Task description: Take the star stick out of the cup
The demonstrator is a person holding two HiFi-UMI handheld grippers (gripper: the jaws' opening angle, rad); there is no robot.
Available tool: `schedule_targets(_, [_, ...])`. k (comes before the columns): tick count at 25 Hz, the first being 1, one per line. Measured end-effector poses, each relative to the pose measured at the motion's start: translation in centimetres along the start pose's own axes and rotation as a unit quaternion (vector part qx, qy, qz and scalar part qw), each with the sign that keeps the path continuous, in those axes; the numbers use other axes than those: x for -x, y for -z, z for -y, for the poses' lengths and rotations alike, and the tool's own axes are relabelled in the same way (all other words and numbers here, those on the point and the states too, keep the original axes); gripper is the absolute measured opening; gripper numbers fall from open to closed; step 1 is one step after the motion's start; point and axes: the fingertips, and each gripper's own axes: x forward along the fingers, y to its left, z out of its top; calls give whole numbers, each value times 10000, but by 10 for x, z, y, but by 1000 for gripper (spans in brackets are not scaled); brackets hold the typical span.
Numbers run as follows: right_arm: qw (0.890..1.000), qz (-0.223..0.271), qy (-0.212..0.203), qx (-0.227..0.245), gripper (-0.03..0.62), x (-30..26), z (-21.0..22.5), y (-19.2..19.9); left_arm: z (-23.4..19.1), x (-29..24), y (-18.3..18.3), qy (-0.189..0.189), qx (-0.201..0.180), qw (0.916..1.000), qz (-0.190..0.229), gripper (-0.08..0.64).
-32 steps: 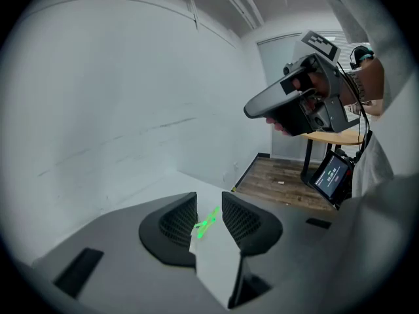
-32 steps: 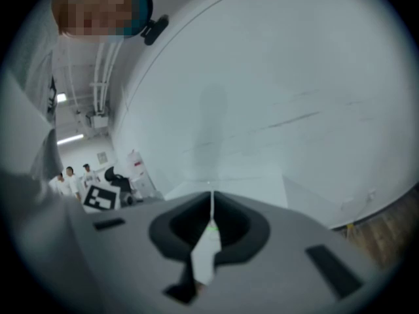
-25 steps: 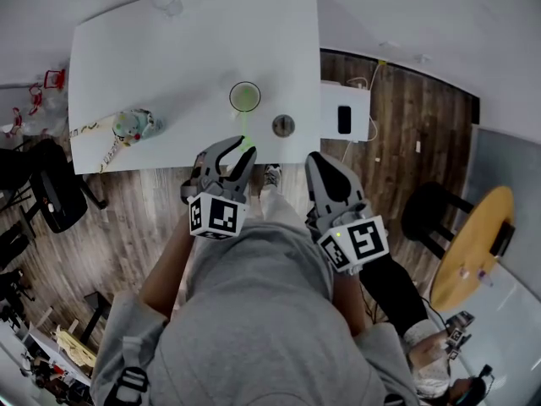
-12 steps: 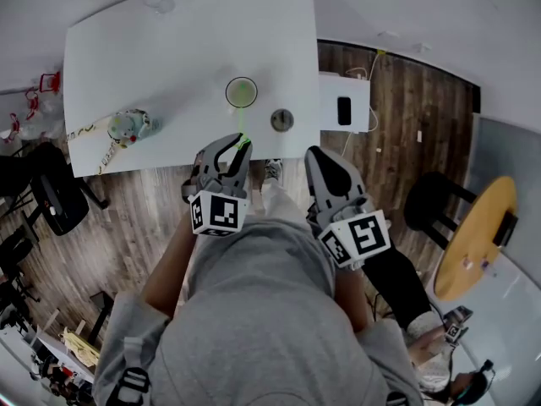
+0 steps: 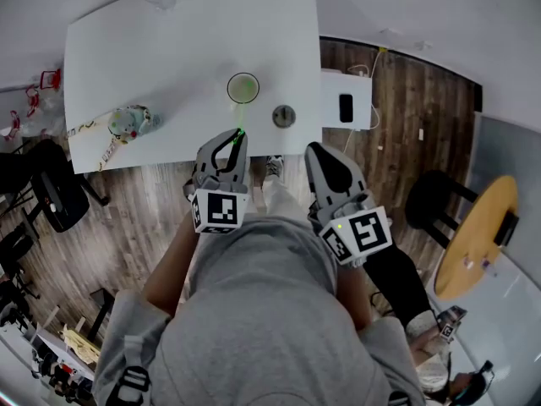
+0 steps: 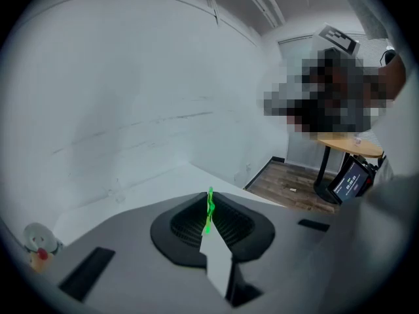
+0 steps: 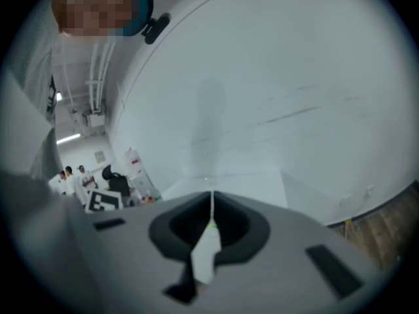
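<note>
A clear cup [image 5: 243, 88] with green inside stands on the white table [image 5: 152, 49] near its front edge. A thin green star stick [image 5: 240, 130] leans out of it toward me. My left gripper [image 5: 237, 135] has just been closing and its jaws now pinch the stick's near end. In the left gripper view the green stick [image 6: 209, 209] stands upright between the closed black pads [image 6: 186, 224]. My right gripper [image 5: 325, 161] hovers off the table's front edge, right of the cup, shut on nothing; its jaws [image 7: 211, 222] meet in a thin line.
A small round metal object [image 5: 283, 116] lies right of the cup. A colourful toy with a strap [image 5: 129, 122] sits at the table's left. A white box with a phone [image 5: 345, 106] adjoins the right edge. A black chair [image 5: 51, 194] stands at left.
The left gripper's jaws went from wide open around the green stick to pinched on it. The right gripper stayed where it was.
</note>
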Motion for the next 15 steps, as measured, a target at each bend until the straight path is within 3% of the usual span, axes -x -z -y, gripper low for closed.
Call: schedule_targets(15, [9999, 43, -106, 68, 36, 10, -6, 1, -17, 20, -17, -574, 443, 9964, 430, 48])
